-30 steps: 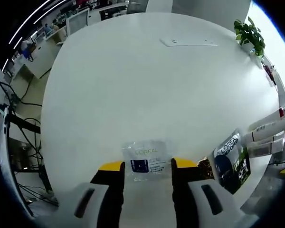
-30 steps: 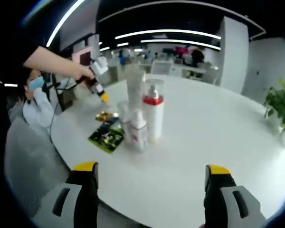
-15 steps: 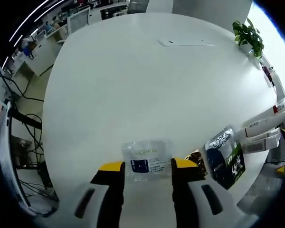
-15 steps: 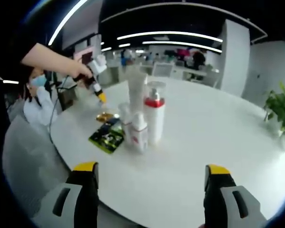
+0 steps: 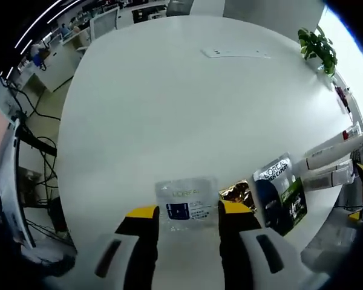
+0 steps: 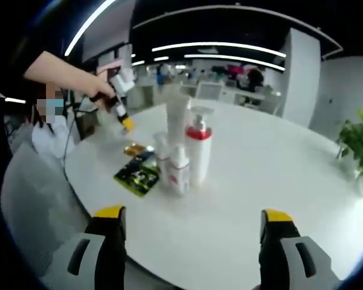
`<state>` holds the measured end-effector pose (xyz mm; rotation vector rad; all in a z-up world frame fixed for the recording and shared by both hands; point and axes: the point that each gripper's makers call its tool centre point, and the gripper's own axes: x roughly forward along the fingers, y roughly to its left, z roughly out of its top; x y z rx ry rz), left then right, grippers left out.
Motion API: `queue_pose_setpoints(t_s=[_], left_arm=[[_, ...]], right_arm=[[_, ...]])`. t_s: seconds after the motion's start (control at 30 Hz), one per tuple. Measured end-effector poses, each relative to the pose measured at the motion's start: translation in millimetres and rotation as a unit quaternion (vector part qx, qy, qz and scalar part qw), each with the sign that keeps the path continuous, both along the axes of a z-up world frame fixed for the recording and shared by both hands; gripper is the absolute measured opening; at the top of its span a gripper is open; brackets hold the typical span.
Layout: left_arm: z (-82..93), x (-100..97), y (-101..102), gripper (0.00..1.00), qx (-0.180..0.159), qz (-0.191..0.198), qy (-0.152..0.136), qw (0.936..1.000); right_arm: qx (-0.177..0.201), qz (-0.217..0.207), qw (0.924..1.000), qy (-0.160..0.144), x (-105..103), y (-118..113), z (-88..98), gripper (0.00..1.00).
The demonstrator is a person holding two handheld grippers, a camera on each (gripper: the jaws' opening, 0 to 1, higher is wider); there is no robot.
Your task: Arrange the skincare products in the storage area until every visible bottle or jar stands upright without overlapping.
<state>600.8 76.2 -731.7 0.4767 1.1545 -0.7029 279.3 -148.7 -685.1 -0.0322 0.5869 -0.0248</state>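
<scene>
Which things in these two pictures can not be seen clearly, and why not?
- Clear L'Oreal sachet, left gripper view: its lower part is hidden between the left gripper jaws.
- White tubes, left gripper view: cut by the right edge.
- Small bottles, right gripper view: labels too blurred to read.
- Gold packet, right gripper view: too small to identify.

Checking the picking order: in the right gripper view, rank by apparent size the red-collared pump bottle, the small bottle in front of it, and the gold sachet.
1. Red-collared pump bottle
2. Small bottle
3. Gold sachet, though it lies farther back.
</scene>
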Motion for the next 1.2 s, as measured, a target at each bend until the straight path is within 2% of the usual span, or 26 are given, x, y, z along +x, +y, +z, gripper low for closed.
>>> queue_pose_setpoints(t_s=[0.93, 1.2], left_arm=[[-16.4, -41.2, 0, 0.43, -0.001, 0.026, 0.032, 0.9991], [-27.6, -67.4, 3, 0.43, 0.001, 0.042, 0.053, 0.9977]], right_arm=[[-0.009, 0.02, 0.9997, 0.005, 0, 6, -1.7, 0.94], [-0.01, 0.025, 0.9996, 0.006, -1, 8, -2.0, 0.94]])
